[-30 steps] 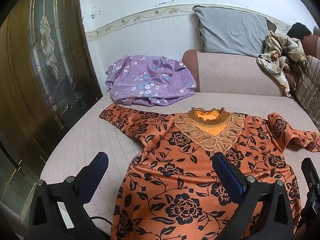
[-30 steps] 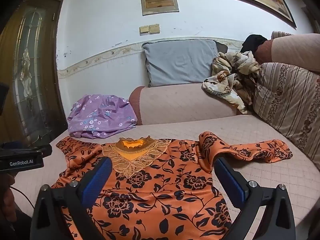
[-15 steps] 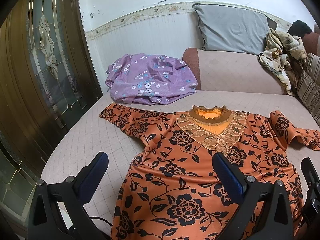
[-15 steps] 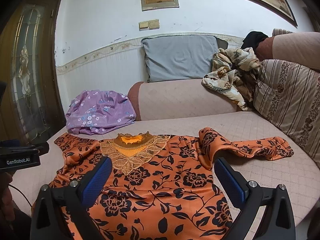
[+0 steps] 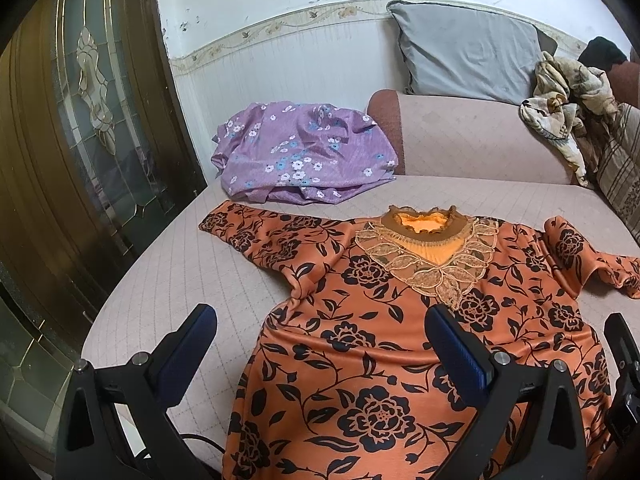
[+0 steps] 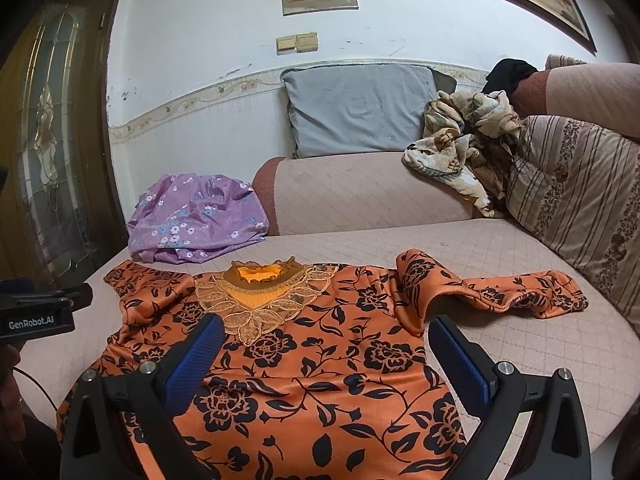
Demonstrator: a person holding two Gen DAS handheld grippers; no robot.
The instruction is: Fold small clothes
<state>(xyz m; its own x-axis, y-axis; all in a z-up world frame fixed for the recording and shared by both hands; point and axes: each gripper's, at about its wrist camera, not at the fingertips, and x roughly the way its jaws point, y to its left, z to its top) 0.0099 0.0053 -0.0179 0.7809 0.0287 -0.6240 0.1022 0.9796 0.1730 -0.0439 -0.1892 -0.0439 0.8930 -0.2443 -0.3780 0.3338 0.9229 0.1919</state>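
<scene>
- Left gripper [image 5: 320, 332] spread wide and empty, above the lower left part of the orange floral top [image 5: 360, 360].
- Right gripper [image 6: 322, 338] likewise spread wide, holding nothing, over the top's chest below the lace collar [image 6: 260, 304].
- Top laid flat, front up, on the pink quilted seat [image 6: 500, 248]; one sleeve [image 6: 500, 296] rumpled and partly folded.
- Beyond the top: purple flowered garment [image 5: 304, 156] bunched by the sofa arm.
- Farther behind the top: grey cushion [image 6: 360, 108] against the wall.
</scene>
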